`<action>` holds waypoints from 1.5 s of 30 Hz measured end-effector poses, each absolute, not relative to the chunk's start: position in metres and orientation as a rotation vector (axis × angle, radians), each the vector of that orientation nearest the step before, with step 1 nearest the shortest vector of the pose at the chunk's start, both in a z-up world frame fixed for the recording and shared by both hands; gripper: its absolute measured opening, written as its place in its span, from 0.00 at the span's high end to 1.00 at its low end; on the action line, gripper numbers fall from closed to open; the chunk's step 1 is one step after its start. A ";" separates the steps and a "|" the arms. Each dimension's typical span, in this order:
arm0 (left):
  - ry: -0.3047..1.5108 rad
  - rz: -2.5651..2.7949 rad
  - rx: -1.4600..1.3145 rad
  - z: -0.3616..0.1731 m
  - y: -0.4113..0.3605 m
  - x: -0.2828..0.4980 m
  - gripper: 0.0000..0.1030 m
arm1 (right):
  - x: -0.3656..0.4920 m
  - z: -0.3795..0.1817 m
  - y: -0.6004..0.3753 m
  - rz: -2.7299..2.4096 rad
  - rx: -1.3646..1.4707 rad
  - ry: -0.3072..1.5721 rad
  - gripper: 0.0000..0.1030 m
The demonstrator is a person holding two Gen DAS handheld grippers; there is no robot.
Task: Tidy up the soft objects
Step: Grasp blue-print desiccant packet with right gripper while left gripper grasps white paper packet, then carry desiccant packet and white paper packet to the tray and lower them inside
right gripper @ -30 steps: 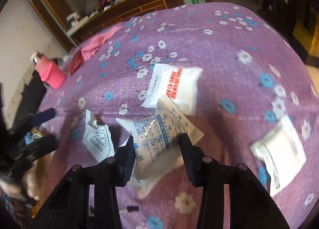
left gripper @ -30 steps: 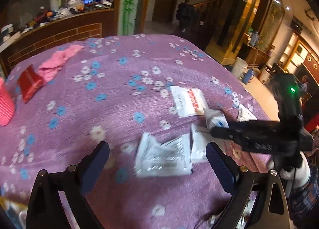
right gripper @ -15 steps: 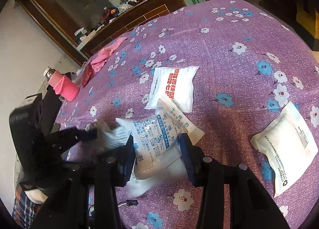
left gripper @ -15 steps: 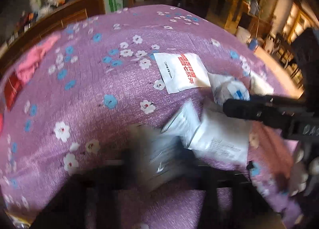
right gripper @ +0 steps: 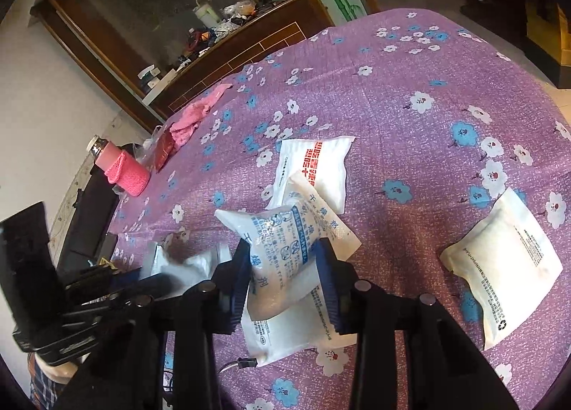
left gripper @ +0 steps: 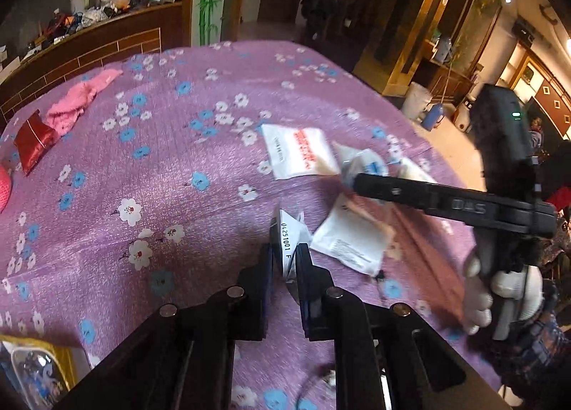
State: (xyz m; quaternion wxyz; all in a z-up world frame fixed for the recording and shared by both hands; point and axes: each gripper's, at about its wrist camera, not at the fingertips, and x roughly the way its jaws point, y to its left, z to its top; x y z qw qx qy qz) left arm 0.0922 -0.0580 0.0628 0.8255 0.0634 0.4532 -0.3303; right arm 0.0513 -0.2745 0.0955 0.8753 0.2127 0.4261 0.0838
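Observation:
On the purple flowered tablecloth lie several white soft packets. My left gripper is shut on the edge of a crumpled white packet, which stands up between its pads. My right gripper has a white packet with blue print between its fingers. Its jaws are closing and the pads dent the packet's sides. Under it lies another white packet. A packet with red print lies just beyond, and a cream packet lies to the right.
A pink cloth and a red pouch lie at the far left of the table. A bottle in a pink sleeve stands near that edge. A cluttered wooden counter runs behind. The table drops off on the right.
My left gripper went from wide open over the crumpled packet to shut on it. The right gripper squeezed tighter on the blue-printed packet and turned a little.

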 end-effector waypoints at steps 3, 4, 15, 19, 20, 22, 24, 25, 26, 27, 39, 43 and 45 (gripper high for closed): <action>0.959 -0.714 0.131 0.067 -0.060 0.084 0.89 | 0.051 0.097 -0.274 0.181 0.447 0.882 0.69; 0.960 -0.717 0.139 0.067 -0.061 0.081 0.89 | 0.050 0.098 -0.274 0.182 0.447 0.879 0.70; 0.904 -0.661 0.029 0.096 -0.019 0.061 0.89 | 0.042 0.114 -0.271 0.222 0.454 0.827 0.73; 0.874 -0.606 -0.021 0.112 0.027 0.043 0.89 | 0.038 0.122 -0.264 0.253 0.452 0.807 0.74; 0.863 -0.583 -0.040 0.117 0.043 0.037 0.89 | 0.036 0.124 -0.260 0.258 0.447 0.804 0.74; 0.840 -0.536 -0.075 0.125 0.074 0.030 0.88 | 0.031 0.130 -0.250 0.279 0.435 0.797 0.74; 0.814 -0.479 -0.110 0.132 0.109 0.023 0.88 | 0.023 0.138 -0.236 0.324 0.436 0.796 0.74; 0.805 -0.455 -0.127 0.134 0.125 0.020 0.88 | 0.019 0.141 -0.229 0.346 0.434 0.799 0.74; 0.796 -0.416 -0.151 0.134 0.146 0.019 0.88 | 0.015 0.144 -0.220 0.366 0.428 0.801 0.74; 0.792 -0.391 -0.163 0.133 0.158 0.019 0.88 | 0.012 0.148 -0.211 0.383 0.418 0.804 0.74; 0.857 -0.137 -0.323 0.067 0.265 0.036 0.87 | 0.002 0.166 -0.068 0.571 0.265 0.882 0.81; 0.835 -0.155 -0.336 0.070 0.269 0.027 0.59 | 0.008 0.152 -0.045 0.490 0.168 0.961 0.45; 0.805 -0.168 -0.340 0.077 0.269 0.017 0.49 | 0.004 0.138 -0.038 0.464 0.092 1.018 0.45</action>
